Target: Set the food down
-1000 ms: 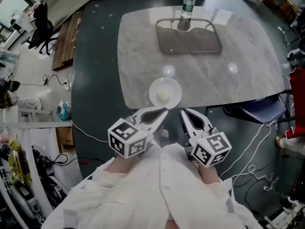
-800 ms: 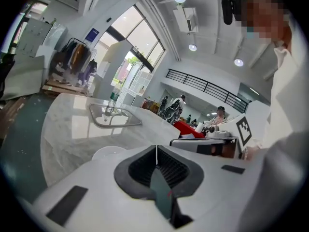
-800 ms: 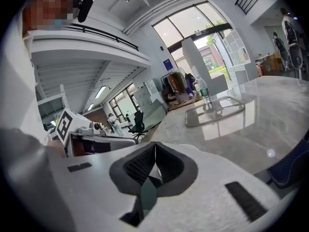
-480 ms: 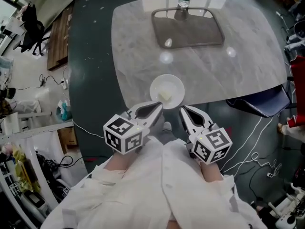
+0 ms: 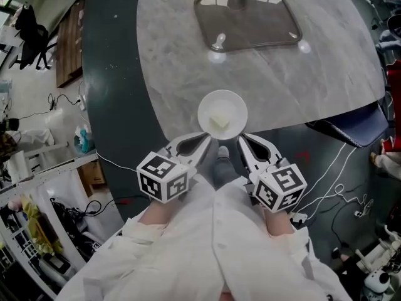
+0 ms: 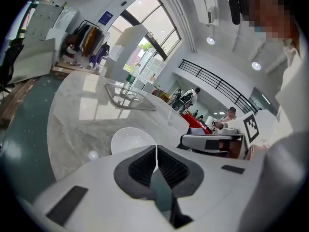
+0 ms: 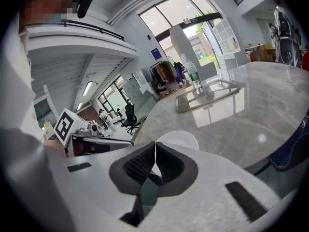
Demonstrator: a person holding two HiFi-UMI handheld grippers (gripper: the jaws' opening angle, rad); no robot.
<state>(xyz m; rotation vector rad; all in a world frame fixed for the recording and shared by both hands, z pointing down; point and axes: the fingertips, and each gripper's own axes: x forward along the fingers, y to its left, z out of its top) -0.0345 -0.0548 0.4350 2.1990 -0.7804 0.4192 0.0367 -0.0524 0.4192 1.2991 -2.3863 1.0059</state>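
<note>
"Two white sleeves (image 5: pixel 207 243) lie nearest in the head view. What do the person's hands carry?"

"A gripper each, with a marker cube (image 5: pixel 163 178) on its back. The left gripper (image 5: pixel 208 139) and the right gripper (image 5: pixel 241 141) angle inward, so their tips come close together over the dark floor (image 5: pixel 113 74), at the table's near edge."

"And the jaws?"

"Both pairs are clenched. The left gripper view shows its pads (image 6: pixel 142 166) pressed together with only a hairline between them. The right gripper view shows the same. Nothing can be seen gripped in either pair."

"Where is the food?"

"A pale lump of food (image 5: pixel 218 123) sits in a white plate (image 5: pixel 235 103). The plate rests on the grey marble table (image 5: pixel 326 74), right at its near edge. Both sets of tips stand just at the plate's near rim, and it cannot be told whether they touch it."

"Farther on?"

"A grey tray (image 5: pixel 250 27) lies well apart from the plate, toward the table's far side. A clear bottle (image 7: pixel 194 80) stands upright at the tray's far side. A blue chair (image 5: pixel 354 123) is tucked under the table's right edge."
</note>
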